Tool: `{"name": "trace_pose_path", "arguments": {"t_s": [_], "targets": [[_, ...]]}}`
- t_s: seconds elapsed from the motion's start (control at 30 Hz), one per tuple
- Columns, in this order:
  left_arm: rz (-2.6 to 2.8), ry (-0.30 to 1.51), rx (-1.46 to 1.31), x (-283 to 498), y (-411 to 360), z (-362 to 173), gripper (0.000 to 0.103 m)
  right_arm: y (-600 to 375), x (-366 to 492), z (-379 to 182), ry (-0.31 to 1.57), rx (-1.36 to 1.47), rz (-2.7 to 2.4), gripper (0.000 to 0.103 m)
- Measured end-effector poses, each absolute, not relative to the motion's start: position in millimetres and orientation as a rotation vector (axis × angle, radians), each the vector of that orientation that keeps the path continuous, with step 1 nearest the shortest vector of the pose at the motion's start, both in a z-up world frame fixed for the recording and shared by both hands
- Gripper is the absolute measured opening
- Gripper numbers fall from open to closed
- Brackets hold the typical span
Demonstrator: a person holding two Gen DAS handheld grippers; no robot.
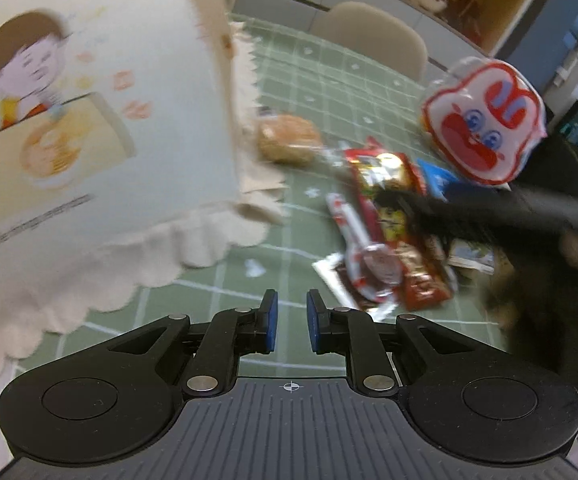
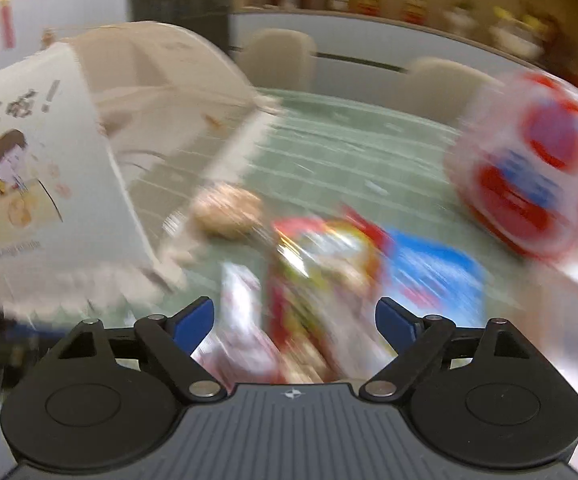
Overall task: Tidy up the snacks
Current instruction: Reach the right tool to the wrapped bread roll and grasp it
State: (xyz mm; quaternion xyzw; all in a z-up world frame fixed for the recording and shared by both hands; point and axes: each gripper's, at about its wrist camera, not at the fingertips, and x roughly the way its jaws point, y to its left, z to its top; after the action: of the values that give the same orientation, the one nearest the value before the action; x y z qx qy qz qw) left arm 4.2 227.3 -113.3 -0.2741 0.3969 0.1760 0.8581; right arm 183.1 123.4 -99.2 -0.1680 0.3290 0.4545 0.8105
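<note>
Hovering low over a green grid-patterned tabletop, the left claw has its blue pads drawn close together with a narrow gap and nothing between them. At its 10 o'clock stands a white fabric storage bag with a cartoon child printed on it and a scalloped hem, judged to be where the snacks are meant to go. At 1 o'clock lies the loose snack pile: a red wrapper across a white-and-red packet, with a blue packet behind and a round bun in clear wrap at 12 o'clock beside the bag. A puffy white-and-red cartoon-face pouch sits at 2 o'clock. The right claw is spread wide and empty, tilted down over the same pile, which fills the space just ahead of its pads; heavy blur suggests it is moving fast. From the left view, a dark blurred arm reaches in from 3 o'clock over the wrappers. Cream chairs stand at the far edge.
</note>
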Motion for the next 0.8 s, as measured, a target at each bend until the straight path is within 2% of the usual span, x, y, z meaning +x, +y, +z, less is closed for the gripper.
{"name": "trace_pose_path", "arguments": {"t_s": [0.17, 0.33, 0.37, 0.43, 0.5, 0.8], "targets": [[0.351, 0.854, -0.636, -17, 244, -125, 0.018, 208, 210, -125, 0.735, -0.327, 1.002, 0.091], [0.353, 0.874, -0.674, -26, 250, -132, 0.018, 252, 224, -158, 0.811, -0.395, 0.979, 0.099], [0.357, 0.876, -0.680, -28, 252, -133, 0.018, 250, 226, -160, 0.807, -0.399, 0.981, 0.098], [0.359, 0.877, -0.690, -27, 252, -133, 0.018, 243, 223, -153, 0.809, -0.397, 0.966, 0.084], [0.356, 0.884, -0.697, -23, 251, -135, 0.018, 225, 219, -141, 0.812, -0.376, 0.949, 0.078], [0.214, 0.887, -0.702, 18, 226, -132, 0.018, 83, 167, -85, 0.803, -0.334, 0.934, 0.076]]}}
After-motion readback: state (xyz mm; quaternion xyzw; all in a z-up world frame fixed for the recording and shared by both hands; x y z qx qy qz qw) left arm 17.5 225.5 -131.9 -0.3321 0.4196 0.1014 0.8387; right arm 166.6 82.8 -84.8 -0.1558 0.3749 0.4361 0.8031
